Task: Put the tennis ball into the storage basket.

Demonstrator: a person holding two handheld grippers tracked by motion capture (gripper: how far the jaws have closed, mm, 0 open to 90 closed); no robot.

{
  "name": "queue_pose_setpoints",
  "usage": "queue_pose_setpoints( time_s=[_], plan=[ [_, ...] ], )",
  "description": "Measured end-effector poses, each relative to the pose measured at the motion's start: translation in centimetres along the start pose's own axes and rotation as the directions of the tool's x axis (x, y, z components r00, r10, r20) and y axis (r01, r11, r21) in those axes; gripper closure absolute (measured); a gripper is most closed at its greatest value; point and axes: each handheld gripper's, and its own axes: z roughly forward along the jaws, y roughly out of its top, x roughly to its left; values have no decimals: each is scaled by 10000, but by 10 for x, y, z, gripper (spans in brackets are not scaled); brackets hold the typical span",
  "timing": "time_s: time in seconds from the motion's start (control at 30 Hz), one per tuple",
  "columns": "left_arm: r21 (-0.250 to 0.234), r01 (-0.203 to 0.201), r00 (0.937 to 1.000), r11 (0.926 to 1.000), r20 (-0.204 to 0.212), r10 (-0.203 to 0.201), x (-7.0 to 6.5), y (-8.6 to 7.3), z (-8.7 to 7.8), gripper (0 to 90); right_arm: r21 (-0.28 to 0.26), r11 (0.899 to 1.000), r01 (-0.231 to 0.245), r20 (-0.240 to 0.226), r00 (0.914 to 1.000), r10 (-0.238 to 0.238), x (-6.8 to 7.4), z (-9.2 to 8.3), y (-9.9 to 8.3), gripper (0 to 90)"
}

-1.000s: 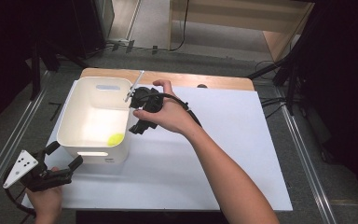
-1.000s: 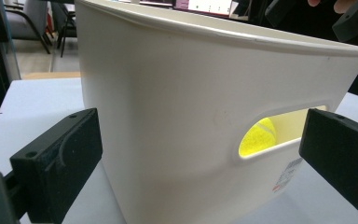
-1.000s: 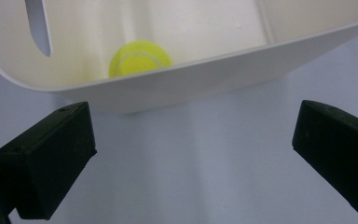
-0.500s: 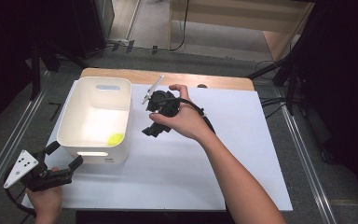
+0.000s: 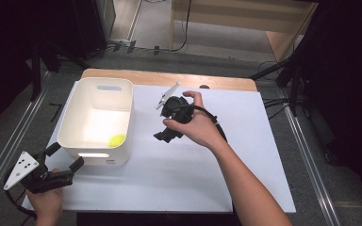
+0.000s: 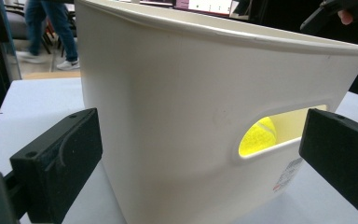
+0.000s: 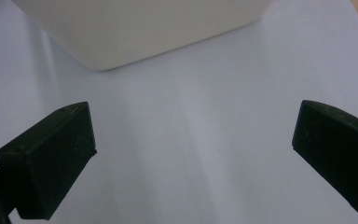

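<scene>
A: What's the biggest thing here?

B: The room: dark, with grey carpet, metal rails either side, and a pale wooden cabinet at the back. The left gripper view catches a person's legs walking far off. Then the wooden table [image 5: 136, 75], nearly all covered by one white sheet [image 5: 226, 179].

A: And on the sheet?

B: One cream-white plastic bin with rounded corners and slot handles [image 5: 96, 139], standing toward the left. Its near wall carries a small sticker low at the corner, but the print is too small to read. Inside, by the near wall, lies one yellow-green tennis ball [image 5: 117, 139]; it shows through the handle slot [image 6: 259, 136].

A: The grippers?

B: Two. The left gripper [image 5: 64, 157] sits at the bin's near left corner, jaws spread wide, facing the near wall without touching it. The right gripper [image 5: 164, 135] hovers over bare sheet just right of the bin, held in the person's right hand [image 5: 199, 126], jaws wide apart with nothing between them.
</scene>
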Motion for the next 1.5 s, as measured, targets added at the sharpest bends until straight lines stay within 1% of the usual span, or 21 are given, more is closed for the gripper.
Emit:
queue_pose_setpoints(
  time_s=[0.03, 0.1, 0.13, 0.17, 0.2, 0.3, 0.37, 0.4, 0.5, 0.67, 0.7, 0.87, 0.93, 1.0, 1.03, 1.1, 1.3, 1.5],
  plan=[
    [-7, 0, 10000, 10000, -1, 0, 0, 0, 0, 0, -41, 9998, -185, 0, 9998, 185, 0, 0, -2, 0],
    [-5, 7, 10000, 10000, -7, -7, 0, 0, 0, 0, -90, 9998, -165, 36, 9999, 166, -2, -1, -8, 0],
    [-4, 4, 10000, 10000, 1, -4, 0, 0, 0, 0, -68, 9997, -248, 45, 9997, 248, -1, -2, -10, 0],
    [5, -3, 10000, 10000, 0, 3, 0, 0, 0, 0, -138, 9997, -196, 36, 9998, 197, -2, -2, -12, 0],
    [-1, -2, 10000, 10000, -4, 2, 0, 0, 0, 0, -141, 9994, -327, 75, 9994, 328, -2, -3, -15, 0],
    [-6, 6, 10000, 10000, -8, -6, 0, 0, 0, 0, -310, 9991, -278, 51, 9996, 280, -4, -4, -22, 0],
    [-6, 7, 10000, 10000, -6, -7, 0, 0, 0, 0, -319, 9981, -526, 180, 9984, 532, -3, -5, -27, 0],
    [-7, 4, 10000, 10000, -6, -4, 0, 0, 0, 0, -299, 9981, -532, 249, 9982, 540, -3, -5, -29, 0],
    [-9, 6, 10000, 10000, -8, -6, 0, 0, 0, 0, -430, 9977, -528, 254, 9982, 539, -4, -6, -36, 0],
    [3, -15, 10000, 10000, -10, 15, 0, 0, 0, 0, -622, 9955, -717, 171, 9972, 729, -5, -8, -47, 0],
    [3, -13, 10000, 10000, -13, 13, 0, 0, 0, 0, -658, 9949, -766, 240, 9966, 783, -5, -9, -49, 0],
    [-2, -6, 10000, 10000, 9, 6, 0, 0, 0, 0, -789, 9926, -924, 304, 9950, 951, -5, -11, -59, 0],
    [-8, -12, 10000, 10000, 6, 12, 0, 0, 0, 0, -821, 9924, -920, 290, 9951, 946, -5, -11, -63, 0],
    [-2, -24, 10000, 10000, 3, 24, 0, 0, 0, 0, -839, 9908, -1065, 317, 9935, 1095, -5, -11, -66, 0],
    [5, -22, 10000, 10000, 3, 22, 0, 0, 0, 0, -914, 9904, -1033, 345, 9937, 1068, -6, -12, -69, 0],
    [20, -42, 10000, 10000, -15, 42, 0, 0, 0, 0, -912, 9894, -1127, 381, 9925, 1166, -5, -13, -72, 0],
    [60, -73, 10000, 10000, -54, 74, 0, 0, 0, 0, -1025, 9868, -1257, 394, 9907, 1303, -6, -15, -84, 0],
    [84, -83, 9999, 9999, -89, 84, -1, -1, 0, 0, -1200, 9820, -1461, 418, 9875, 1520, -6, -16, -97, 0]
  ],
)
